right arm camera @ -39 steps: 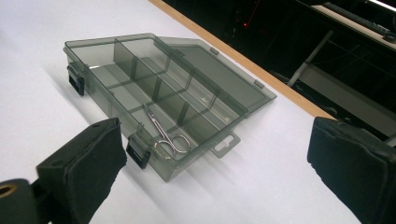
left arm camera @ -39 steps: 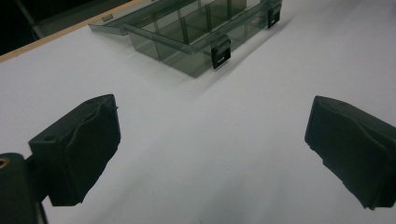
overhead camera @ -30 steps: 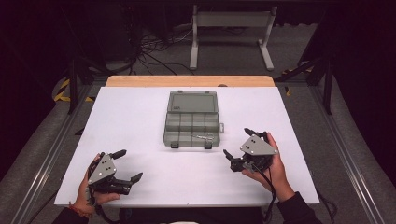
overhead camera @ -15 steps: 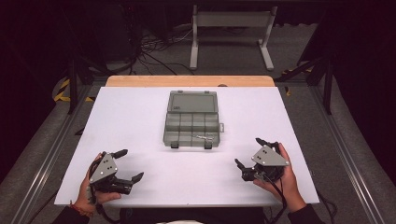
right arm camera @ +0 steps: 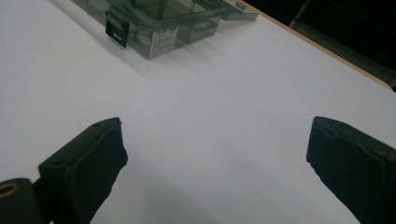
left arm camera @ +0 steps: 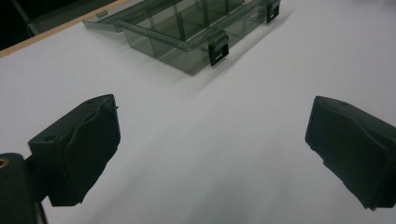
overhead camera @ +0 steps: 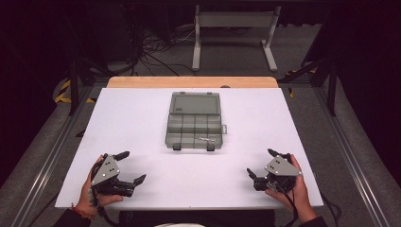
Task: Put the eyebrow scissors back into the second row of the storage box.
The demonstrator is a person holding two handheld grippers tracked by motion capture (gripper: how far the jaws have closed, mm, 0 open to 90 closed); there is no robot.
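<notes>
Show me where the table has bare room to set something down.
Bare white table lies left and right of the open organizer box, and in the near strip between the left gripper and right gripper. Crowded only at the box, mid-table toward the far edge.

You are working in a lab-style recording bay, not a home or shop.

Your white desk [overhead camera: 142, 123] with its bare wooden far edge stands on grey carpet in a dark, black-walled room. Metal rails [overhead camera: 42, 161] run along the floor on both sides of you, loose cables [overhead camera: 156, 47] lie tangled behind the desk, and a grey metal stand [overhead camera: 234, 28] sits beyond them. Yellow-and-black hazard tape [overhead camera: 64, 90] marks the floor at your left. A clear compartment box [overhead camera: 195, 120] is the desk's lone prop.
</notes>
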